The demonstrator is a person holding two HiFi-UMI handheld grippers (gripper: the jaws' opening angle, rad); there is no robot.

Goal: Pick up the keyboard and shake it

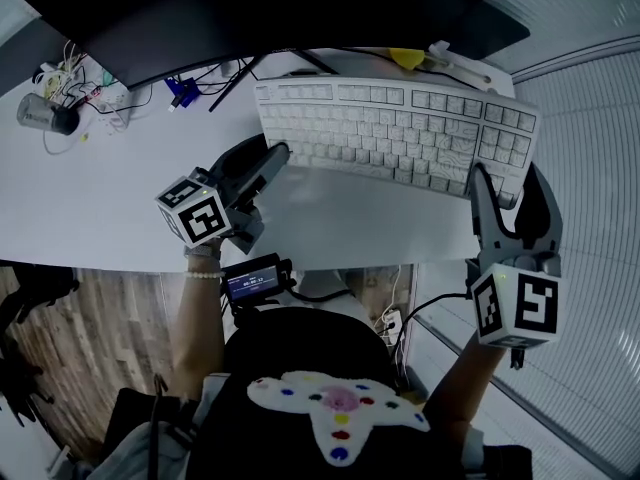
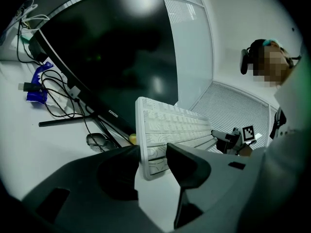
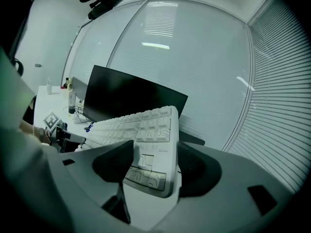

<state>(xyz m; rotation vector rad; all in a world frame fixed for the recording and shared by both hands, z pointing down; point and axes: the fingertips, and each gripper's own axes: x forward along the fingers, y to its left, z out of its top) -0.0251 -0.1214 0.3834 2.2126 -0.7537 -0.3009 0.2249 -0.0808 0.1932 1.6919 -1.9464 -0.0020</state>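
A white keyboard point(image 1: 400, 128) lies across the far part of the white desk point(image 1: 100, 198), in front of the monitor. My left gripper point(image 1: 275, 163) is at its left end and my right gripper point(image 1: 508, 183) at its right end. In the left gripper view the keyboard point(image 2: 165, 125) runs away from me, its near corner pinched between the jaws of the left gripper point(image 2: 153, 159). In the right gripper view the number-pad end of the keyboard point(image 3: 146, 125) sits between the jaws of the right gripper point(image 3: 154, 164), both touching it. Whether it is off the desk I cannot tell.
A dark monitor point(image 1: 250, 8) stands just behind the keyboard, its stand and cables point(image 1: 200, 88) at the back left. A grey cylinder point(image 1: 45, 116) lies at the far left, a yellow object point(image 1: 405, 58) behind the keyboard. The desk's front edge runs below both grippers.
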